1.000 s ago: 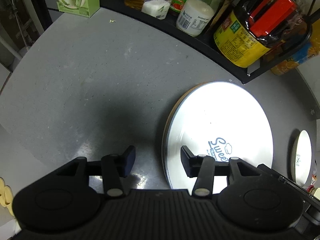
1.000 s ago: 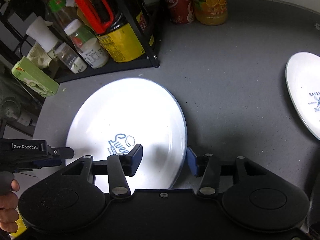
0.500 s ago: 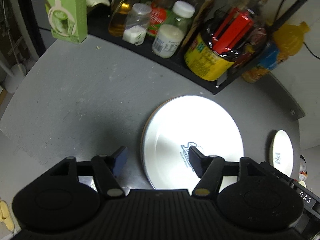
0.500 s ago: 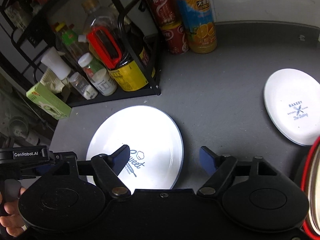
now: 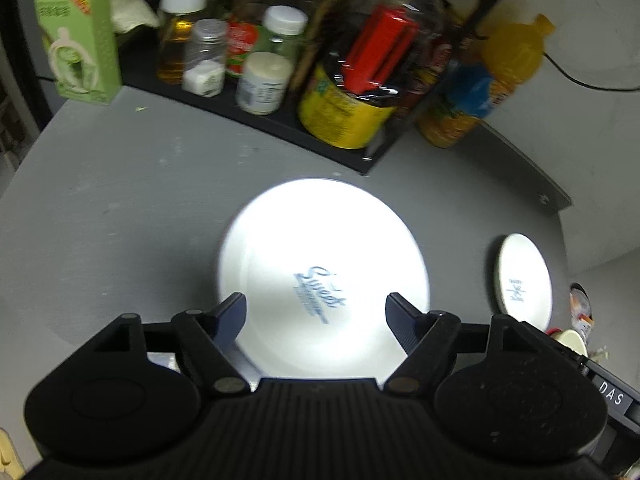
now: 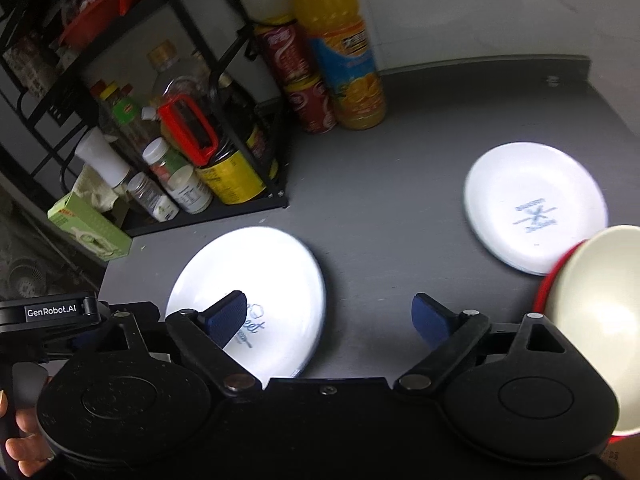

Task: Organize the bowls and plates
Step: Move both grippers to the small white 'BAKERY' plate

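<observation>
Both our grippers, left (image 5: 316, 316) and right (image 6: 330, 318), gape empty above the counter (image 6: 400, 184); the small plate (image 6: 534, 206) lies ahead-right of the right one (nearer), the large plate (image 5: 324, 264) between them.

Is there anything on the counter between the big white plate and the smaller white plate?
No. In the right wrist view, only bare grey countertop lies between the big plate and the smaller plate.
</observation>
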Demonstrator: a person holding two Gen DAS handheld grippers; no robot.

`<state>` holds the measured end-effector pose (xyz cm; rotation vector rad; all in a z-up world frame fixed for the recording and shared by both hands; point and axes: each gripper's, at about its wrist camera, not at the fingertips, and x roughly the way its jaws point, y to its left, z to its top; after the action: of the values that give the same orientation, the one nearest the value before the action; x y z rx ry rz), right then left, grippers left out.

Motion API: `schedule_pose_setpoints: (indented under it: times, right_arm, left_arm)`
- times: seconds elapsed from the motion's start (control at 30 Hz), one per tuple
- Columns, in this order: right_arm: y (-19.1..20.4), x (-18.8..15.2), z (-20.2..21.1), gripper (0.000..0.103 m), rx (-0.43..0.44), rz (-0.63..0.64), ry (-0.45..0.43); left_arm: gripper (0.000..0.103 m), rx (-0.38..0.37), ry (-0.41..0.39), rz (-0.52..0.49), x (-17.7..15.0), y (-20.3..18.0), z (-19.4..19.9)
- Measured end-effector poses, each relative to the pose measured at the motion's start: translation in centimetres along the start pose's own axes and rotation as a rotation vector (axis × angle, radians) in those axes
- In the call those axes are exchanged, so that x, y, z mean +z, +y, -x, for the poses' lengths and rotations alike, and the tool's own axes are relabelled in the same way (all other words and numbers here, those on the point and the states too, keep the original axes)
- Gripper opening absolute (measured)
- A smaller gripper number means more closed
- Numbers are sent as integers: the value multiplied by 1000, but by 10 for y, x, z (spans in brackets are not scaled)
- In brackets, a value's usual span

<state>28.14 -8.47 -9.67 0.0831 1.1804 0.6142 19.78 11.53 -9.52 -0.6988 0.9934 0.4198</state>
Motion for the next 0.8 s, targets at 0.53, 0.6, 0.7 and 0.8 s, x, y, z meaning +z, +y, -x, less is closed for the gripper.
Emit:
schedule_pose_setpoints:
  times: [0.53, 0.6, 0.7, 0.8]
  right_arm:
    - [-48, -2, 49, 103, -136, -42, -67]
    - [-56, 1, 51, 103, -139, -53, -69]
    - [-70, 8, 53, 103, -143, -66, -77]
    - [-85, 17, 50, 103, -149, -89, -73]
  left_arm:
    - [75, -90, 30, -166, -9, -83, -8]
    - [75, -93, 40, -170, -8, -93, -12]
    - [75, -110, 49, -197, -7, -109, -19]
    - [75, -120, 53, -205, -2, -124, -26]
